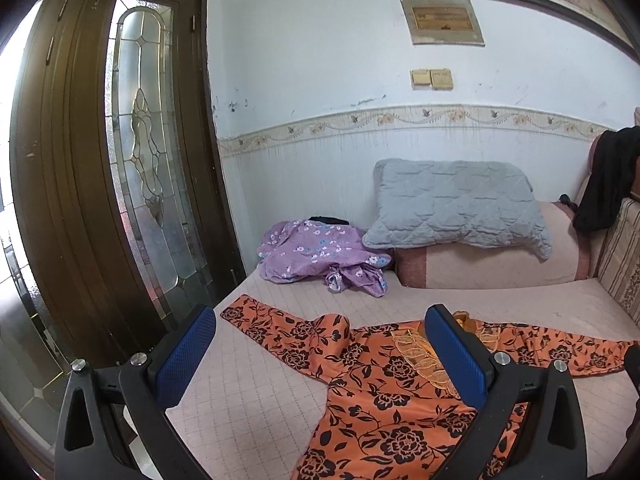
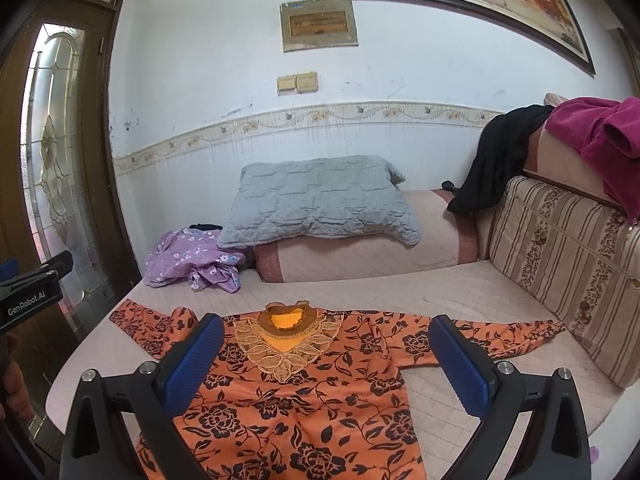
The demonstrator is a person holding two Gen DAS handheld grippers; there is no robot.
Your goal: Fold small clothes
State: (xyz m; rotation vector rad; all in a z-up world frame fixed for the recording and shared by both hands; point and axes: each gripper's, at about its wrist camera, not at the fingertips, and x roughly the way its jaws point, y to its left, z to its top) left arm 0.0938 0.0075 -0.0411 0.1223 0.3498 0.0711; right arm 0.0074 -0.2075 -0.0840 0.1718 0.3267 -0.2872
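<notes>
Right wrist view, orange floral top (image 2: 296,408) flat beneath spread right gripper (image 2: 328,356)

You face a white wall (image 2: 420,92) with a floral border; left of it stands a brown glass-panelled door (image 1: 132,168), daylight beyond.

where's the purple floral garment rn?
Purple garment lies crumpled at the sofa's far left in both views, beside the grey pillow, beyond the orange top.
</notes>
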